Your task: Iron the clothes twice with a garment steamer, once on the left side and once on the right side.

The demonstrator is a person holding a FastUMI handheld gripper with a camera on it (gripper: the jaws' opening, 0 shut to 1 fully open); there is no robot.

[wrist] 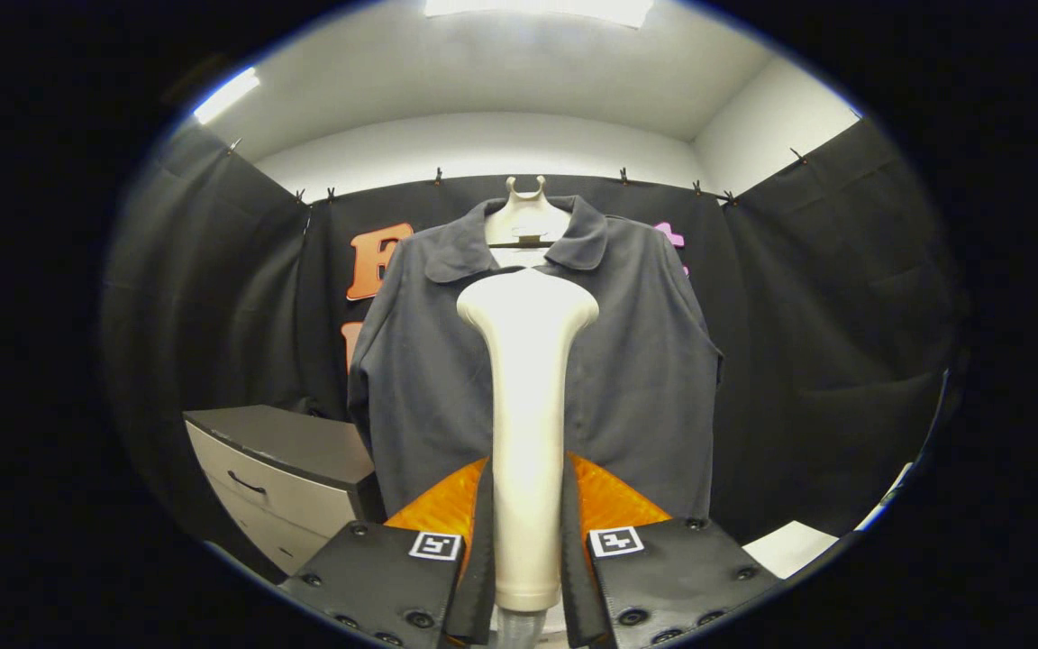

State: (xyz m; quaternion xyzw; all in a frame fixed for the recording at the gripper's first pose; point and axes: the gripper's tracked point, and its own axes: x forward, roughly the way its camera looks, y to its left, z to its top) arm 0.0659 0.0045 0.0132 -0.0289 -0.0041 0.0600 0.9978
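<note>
Cream garment steamer (pixel 528 406) upright between clamping fingers (pixel 483 550), head toward grey shirt (pixel 645 361).

A dark shirt (pixel 636 361) is carried on a pale hanger (pixel 526 216) before the booth wall. A drawer cabinet (pixel 289 478) is seen beside it, its flat top bare.

steamer (pixel 527 397): smooth satin plastic | jacket (pixel 645 379): matt cloth
</note>
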